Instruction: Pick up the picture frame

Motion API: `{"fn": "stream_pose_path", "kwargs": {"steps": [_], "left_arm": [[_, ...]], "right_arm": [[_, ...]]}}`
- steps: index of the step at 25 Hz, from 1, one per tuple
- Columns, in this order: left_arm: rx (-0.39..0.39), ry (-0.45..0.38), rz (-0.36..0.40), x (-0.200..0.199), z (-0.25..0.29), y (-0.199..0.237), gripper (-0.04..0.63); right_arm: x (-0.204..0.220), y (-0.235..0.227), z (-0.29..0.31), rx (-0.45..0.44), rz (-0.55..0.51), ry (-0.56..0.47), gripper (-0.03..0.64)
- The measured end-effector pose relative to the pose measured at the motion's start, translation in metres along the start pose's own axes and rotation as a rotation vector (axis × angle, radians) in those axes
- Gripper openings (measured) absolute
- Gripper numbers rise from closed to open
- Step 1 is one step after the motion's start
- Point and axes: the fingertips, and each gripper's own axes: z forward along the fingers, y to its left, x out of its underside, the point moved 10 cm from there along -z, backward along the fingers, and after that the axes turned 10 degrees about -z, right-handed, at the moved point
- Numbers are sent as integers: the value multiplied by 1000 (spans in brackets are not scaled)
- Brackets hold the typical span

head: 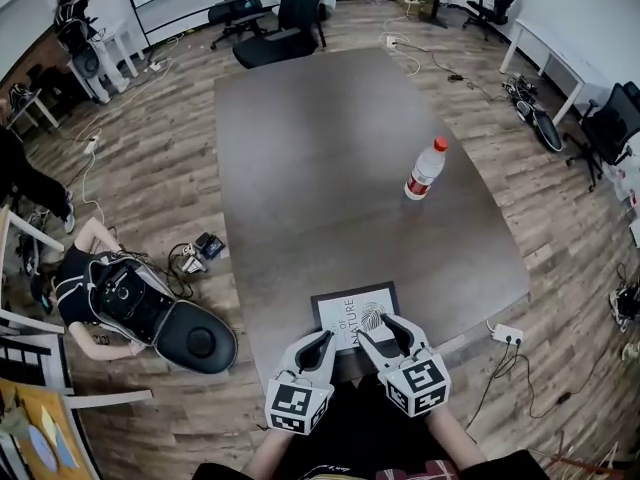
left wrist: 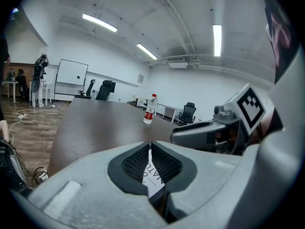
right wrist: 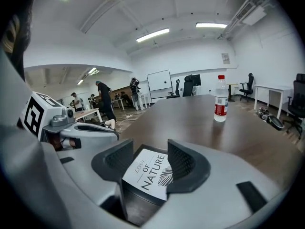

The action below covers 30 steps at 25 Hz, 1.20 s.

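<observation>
The picture frame (head: 356, 306) lies flat at the near edge of the tabletop (head: 320, 168), about midway along that edge. Its long side looks to run along the near edge, slightly skewed. The printed lines run from near to far, so the top of the print faces the left edge. My left tool (head: 327, 336) sits over the frame's near left part with its jaws pressed together to a thin slit. I see nothing pinched in it, and I cannot tell whether it touches the frame. My right tool (head: 380, 325) has its jaws spread, with the print showing between them and the pads not pressing on it. A bottle (head: 425, 170) stands upright well apart, toward the right edge.
</observation>
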Motion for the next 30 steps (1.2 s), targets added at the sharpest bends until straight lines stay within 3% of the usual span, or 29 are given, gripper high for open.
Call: {"fn": "stream_pose_path", "kwargs": {"steps": [2, 5, 7, 11, 16, 19, 21, 24, 26, 30], "left_arm": [[18, 7, -15, -2, 3, 3, 57], [44, 35, -51, -3, 7, 8, 178], [32, 70, -68, 1, 9, 11, 233], [-16, 138, -85, 10, 11, 16, 304], [-11, 258, -41, 17, 16, 15, 338], [15, 336, -102, 25, 18, 18, 360], [-17, 332, -180, 29, 16, 26, 360], [-125, 302, -252, 30, 16, 35, 360], [-160, 308, -263, 30, 20, 35, 359], [-142, 345, -234, 30, 36, 29, 359]], "right_arm": [[-1, 0, 3, -15, -21, 15, 270], [0, -1, 8, -28, -23, 47, 336], [3, -4, 9, -37, -12, 77, 387], [14, -9, 8, -81, -90, 166, 423], [26, -26, 1, -107, -104, 220, 430], [31, -41, -1, -93, -55, 217, 430], [36, -52, 1, -72, 22, 209, 429], [44, -65, 5, -79, 86, 230, 428], [48, -70, 8, -103, 90, 253, 423], [56, -79, 18, -132, 126, 292, 413]]}}
